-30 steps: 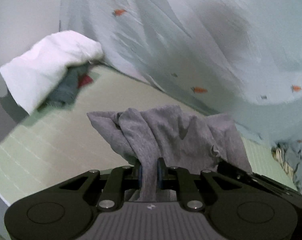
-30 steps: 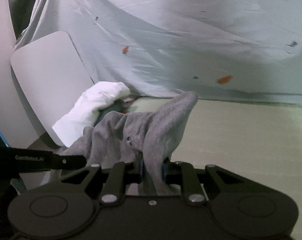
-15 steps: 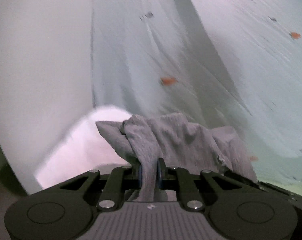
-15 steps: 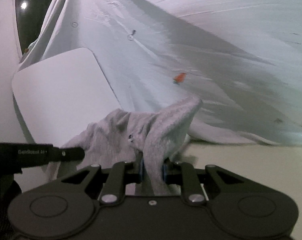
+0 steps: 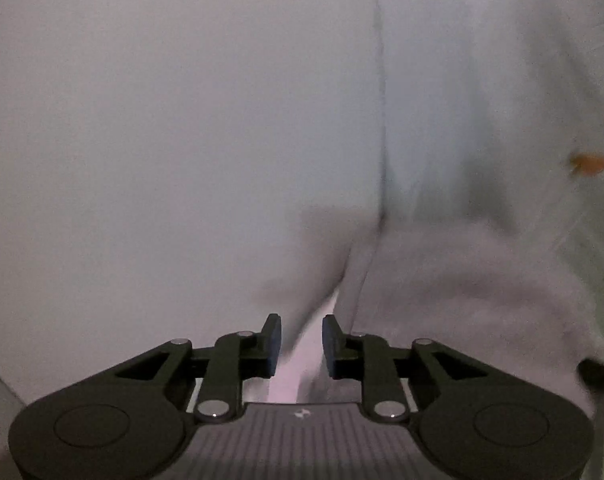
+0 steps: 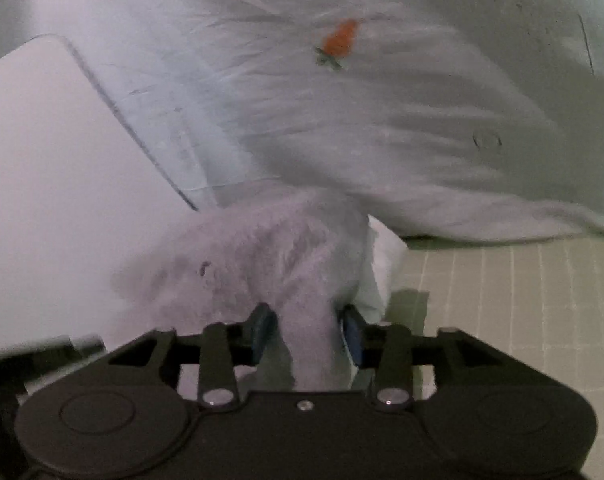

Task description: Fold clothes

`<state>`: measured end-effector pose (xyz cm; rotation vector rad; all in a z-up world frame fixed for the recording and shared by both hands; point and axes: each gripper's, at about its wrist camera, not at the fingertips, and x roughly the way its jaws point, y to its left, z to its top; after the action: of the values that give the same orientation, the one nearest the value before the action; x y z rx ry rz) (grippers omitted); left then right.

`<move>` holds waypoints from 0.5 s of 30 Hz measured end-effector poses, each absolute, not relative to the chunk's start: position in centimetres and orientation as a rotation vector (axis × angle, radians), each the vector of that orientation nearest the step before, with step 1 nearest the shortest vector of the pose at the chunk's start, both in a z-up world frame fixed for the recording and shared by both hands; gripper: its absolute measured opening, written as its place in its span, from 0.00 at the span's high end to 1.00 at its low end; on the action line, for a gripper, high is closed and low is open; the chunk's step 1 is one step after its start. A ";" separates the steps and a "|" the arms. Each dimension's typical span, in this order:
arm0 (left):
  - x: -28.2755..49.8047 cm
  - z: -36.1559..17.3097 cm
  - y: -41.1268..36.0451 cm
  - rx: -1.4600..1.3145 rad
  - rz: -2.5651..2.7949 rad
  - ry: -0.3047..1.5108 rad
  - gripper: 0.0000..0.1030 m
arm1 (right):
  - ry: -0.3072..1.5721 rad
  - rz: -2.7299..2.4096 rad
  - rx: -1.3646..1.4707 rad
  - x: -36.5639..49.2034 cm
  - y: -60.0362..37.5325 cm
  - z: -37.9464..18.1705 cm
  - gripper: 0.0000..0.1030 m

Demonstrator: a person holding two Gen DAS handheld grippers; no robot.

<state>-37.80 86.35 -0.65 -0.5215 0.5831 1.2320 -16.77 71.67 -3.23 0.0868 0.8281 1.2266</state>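
Across the right wrist view, a pale blue sheet (image 6: 381, 120) printed with small orange carrots (image 6: 339, 42) hangs as a creased backdrop, its lower edge trailing onto a light green gridded surface (image 6: 521, 300). A white rounded panel (image 6: 54, 160) fills the left of that view; its edges run out of sight. From the left wrist camera nearly everything is a blurred grey-white wash: the panel (image 5: 162, 120) takes up the left and centre, the sheet (image 5: 481, 100) shows at right with one smeared carrot (image 5: 589, 164), and a soft greyish mass (image 5: 441, 300) low on the right is too blurred to identify with confidence.

The grey garment (image 6: 270, 256) sits bunched directly ahead of the right gripper (image 6: 305, 330), a fold of it running down between the fingers; the jaws are parted somewhat, and motion blur makes it impossible to tell whether the blue pads (image 6: 351, 336) press the cloth or merely flank it. White fabric (image 6: 381, 276) shows just behind the garment.

The left gripper (image 5: 298, 344) stands with its jaws well apart, holding nothing; a pale strip shows through the gap.

Half a second earlier both grippers were clamped tight on the grey garment. Since then the left has let go and the cloth has left its fingers, while the right jaws have widened.
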 end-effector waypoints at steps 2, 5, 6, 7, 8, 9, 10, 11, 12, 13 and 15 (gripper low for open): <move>-38.1 -2.0 86.0 -0.543 1.255 0.607 0.52 | 0.828 1.234 0.092 -16.3 71.0 -3.5 0.41; -38.5 -2.2 84.5 -0.535 1.307 0.595 0.33 | 0.806 1.243 0.047 -16.5 70.3 -3.1 0.15; -38.7 -2.0 84.0 -0.540 1.313 0.580 0.30 | 0.789 1.237 0.022 -16.4 70.2 -2.9 0.14; -38.9 -1.7 83.3 -0.545 1.314 0.562 0.28 | 0.772 1.232 -0.003 -16.3 70.1 -2.6 0.12; -39.3 -1.1 83.0 -0.545 1.321 0.544 0.23 | 0.754 1.228 -0.027 -16.3 69.9 -2.3 0.09; -39.5 -0.4 82.1 -0.530 1.324 0.528 0.16 | 0.731 1.230 -0.047 -16.3 69.7 -1.9 0.06; -39.6 0.2 81.2 -0.514 1.326 0.512 0.12 | 0.707 1.233 -0.069 -16.7 69.1 -1.4 0.00; -39.7 0.9 80.3 -0.498 1.328 0.496 0.07 | 0.677 1.235 -0.090 -17.1 68.4 -0.8 0.00; -39.8 1.7 79.1 -0.477 1.322 0.481 0.05 | 0.647 1.236 -0.105 -17.6 67.6 -0.2 0.00; -39.7 2.6 77.9 -0.457 1.311 0.466 0.05 | 0.624 1.233 -0.114 -18.0 66.8 0.3 0.00; -39.6 4.3 75.0 -0.416 1.279 0.437 0.03 | 0.583 1.222 -0.127 -18.8 65.0 1.5 0.00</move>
<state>-39.61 75.03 4.26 -0.4155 0.4367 1.2793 -18.79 64.96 1.53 -0.1275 0.5829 1.2223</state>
